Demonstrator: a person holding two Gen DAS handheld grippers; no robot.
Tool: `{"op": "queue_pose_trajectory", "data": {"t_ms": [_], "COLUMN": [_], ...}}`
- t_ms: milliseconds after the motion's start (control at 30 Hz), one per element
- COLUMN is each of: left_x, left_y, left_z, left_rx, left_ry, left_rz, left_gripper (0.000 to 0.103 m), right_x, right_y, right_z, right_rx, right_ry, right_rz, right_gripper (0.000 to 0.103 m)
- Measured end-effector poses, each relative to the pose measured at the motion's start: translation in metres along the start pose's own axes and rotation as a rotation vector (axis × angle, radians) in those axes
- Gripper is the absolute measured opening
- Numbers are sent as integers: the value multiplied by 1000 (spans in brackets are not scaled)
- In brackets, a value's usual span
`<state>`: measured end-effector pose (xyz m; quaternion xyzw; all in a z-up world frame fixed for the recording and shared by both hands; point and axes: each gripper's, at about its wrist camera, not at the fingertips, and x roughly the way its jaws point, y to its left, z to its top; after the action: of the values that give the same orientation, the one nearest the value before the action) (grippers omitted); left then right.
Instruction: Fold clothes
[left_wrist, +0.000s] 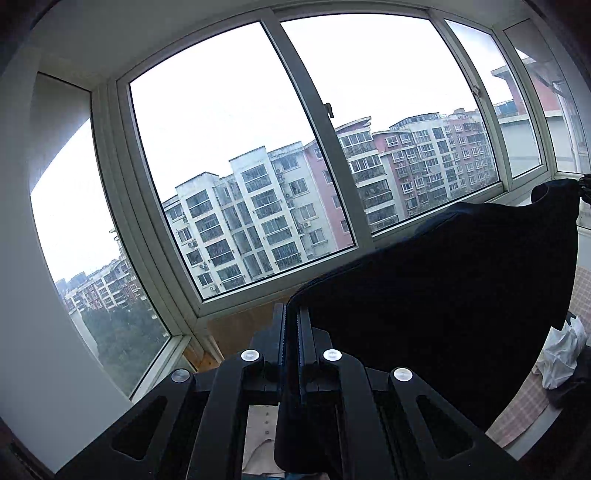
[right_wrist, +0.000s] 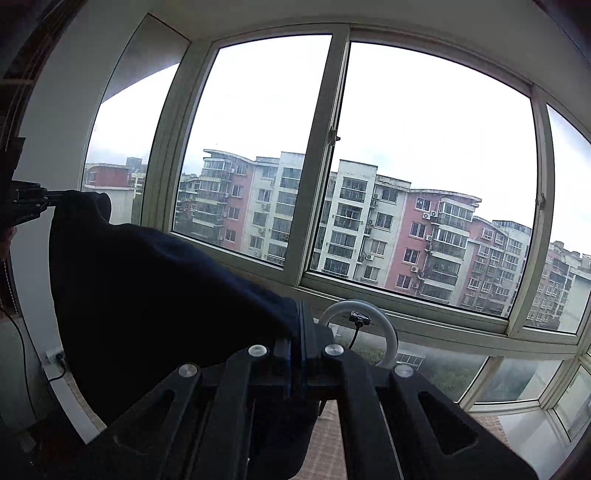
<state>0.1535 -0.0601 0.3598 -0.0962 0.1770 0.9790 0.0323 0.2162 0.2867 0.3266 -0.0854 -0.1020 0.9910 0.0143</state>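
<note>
You've got 1 dark garment (left_wrist: 443, 288) and 2 tongs: left tongs (left_wrist: 291, 314) clamped tight on one edge, right tongs (right_wrist: 295, 332) clamped tight on the other, so the cloth hangs stretched btwn them, up in front of the window (left_wrist: 236, 147). Left view alone shows a crumpled white cloth (left_wrist: 563, 350) at lower right & a pale buttoned piece (left_wrist: 262, 428) under the tongs. Right view alone shows a white ring light (right_wrist: 384, 328) w/ a small clip, plus a wall socket (right_wrist: 55, 356) at lower left.
</note>
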Motion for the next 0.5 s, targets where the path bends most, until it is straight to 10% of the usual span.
{"op": "queue_pose_trajectory", "data": {"t_ms": [333, 500], "left_x": [-39, -12], "left_y": [-7, -6], "left_z": [22, 30], "left_rx": [2, -16], "left_ry": [-96, 6], "left_rz": [9, 3], "left_gripper": [4, 4], "right_x": [-32, 26], "right_y": [10, 25], "right_z": [12, -12], "right_rx": [38, -3], "right_ry": [-58, 102], "right_rz": [81, 53], "right_gripper": [3, 3]}}
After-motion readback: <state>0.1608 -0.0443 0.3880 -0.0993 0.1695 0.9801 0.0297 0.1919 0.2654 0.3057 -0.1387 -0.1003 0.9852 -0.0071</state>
